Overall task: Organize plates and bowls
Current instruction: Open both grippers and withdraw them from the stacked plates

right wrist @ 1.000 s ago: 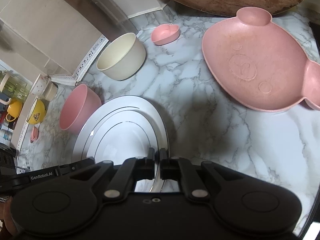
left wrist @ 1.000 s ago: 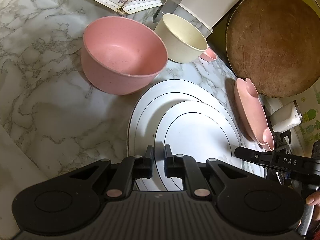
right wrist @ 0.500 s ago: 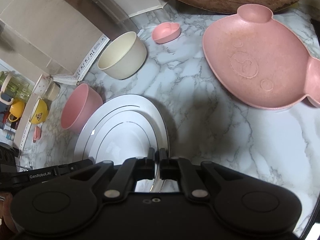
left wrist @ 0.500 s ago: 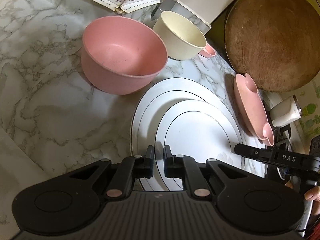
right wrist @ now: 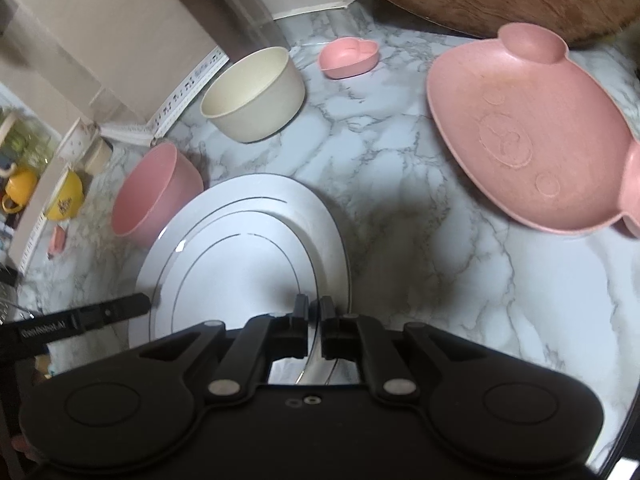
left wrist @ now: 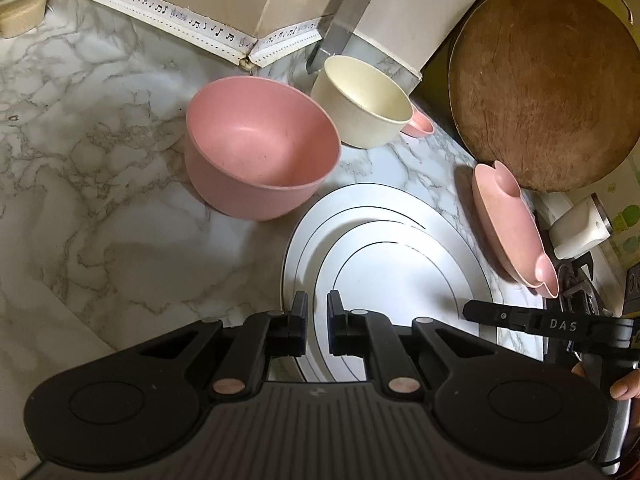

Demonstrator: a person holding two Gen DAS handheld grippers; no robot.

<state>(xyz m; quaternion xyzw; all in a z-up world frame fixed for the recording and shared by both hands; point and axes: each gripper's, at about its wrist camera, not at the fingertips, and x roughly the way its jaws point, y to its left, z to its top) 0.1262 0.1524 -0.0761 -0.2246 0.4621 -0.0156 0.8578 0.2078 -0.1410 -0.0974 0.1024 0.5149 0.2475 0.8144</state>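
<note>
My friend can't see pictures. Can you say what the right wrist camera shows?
The right gripper pinches the rim of the smaller white plate, which is stacked on a bigger white plate on a marble counter. Beyond lie a pink bowl, cream bowl and pink bear-shaped plate.

- The white plates (left wrist: pixel 404 240) lie stacked on the marble counter (left wrist: pixel 100 208).
- The big pink bowl (left wrist: pixel 260 148) stands just beside the plates, and the cream bowl (left wrist: pixel 366 102) touches it or nearly does. No gripper fits between them.
- The flat pink dish (right wrist: pixel 528 140) lies apart from the plates. A wide bare strip runs between them.
- The round wooden board (left wrist: pixel 544 84) blocks the back.
</note>
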